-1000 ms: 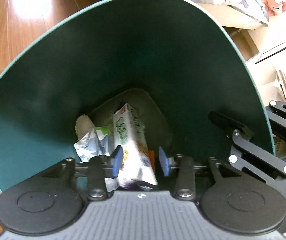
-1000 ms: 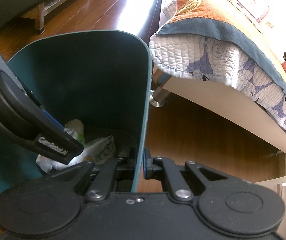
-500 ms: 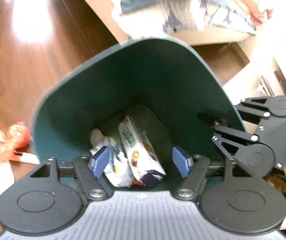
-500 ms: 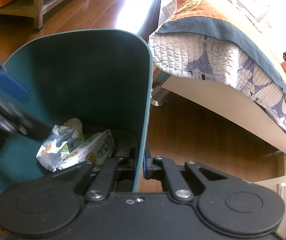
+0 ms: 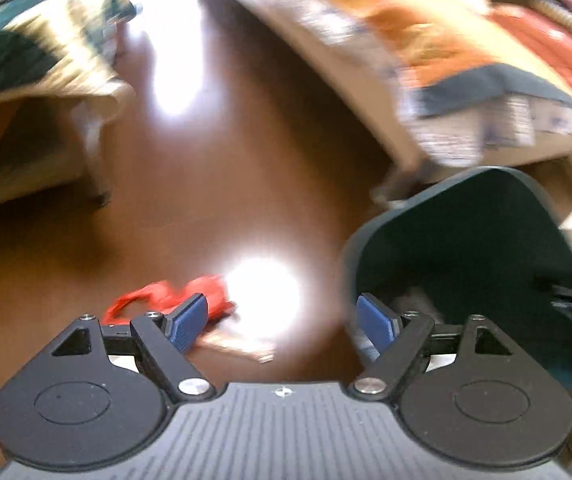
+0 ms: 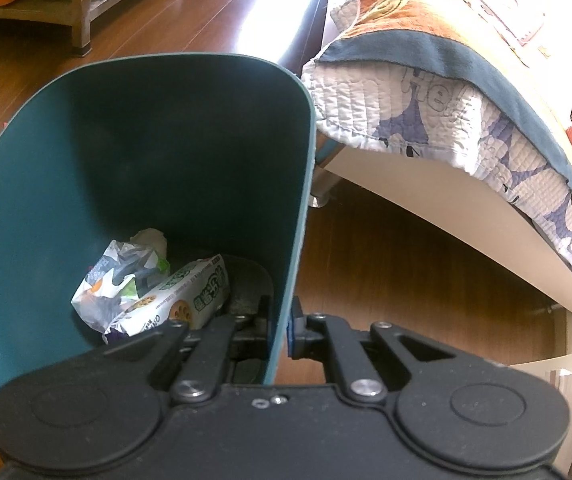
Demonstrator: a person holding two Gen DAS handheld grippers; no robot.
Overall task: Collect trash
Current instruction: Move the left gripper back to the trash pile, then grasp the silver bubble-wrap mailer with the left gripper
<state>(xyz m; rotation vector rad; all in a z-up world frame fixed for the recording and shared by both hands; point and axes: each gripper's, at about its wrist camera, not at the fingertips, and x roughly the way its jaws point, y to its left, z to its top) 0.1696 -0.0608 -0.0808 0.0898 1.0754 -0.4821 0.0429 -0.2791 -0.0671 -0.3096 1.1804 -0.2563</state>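
Left gripper (image 5: 281, 322), tilted steeply down over the floor (image 5: 213, 208), has just been opening its jaws wide with nothing between them, a red wrapper (image 5: 157, 300) lying just beyond. Right gripper (image 6: 279, 330) is clamped on the near wall of the teal bin (image 6: 65, 152). Inside lie a white snack pack (image 6: 181, 300) and a crumpled wrapper (image 6: 121, 272).

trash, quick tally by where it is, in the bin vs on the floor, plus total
In the green bin: 3 (white snack box, crumpled printed wrapper, pale wad)
On the floor: 2 (red wrapper, flat wrapper beside it, blurred)
Total: 5

Glare and blur in the left wrist view may hide more floor trash.
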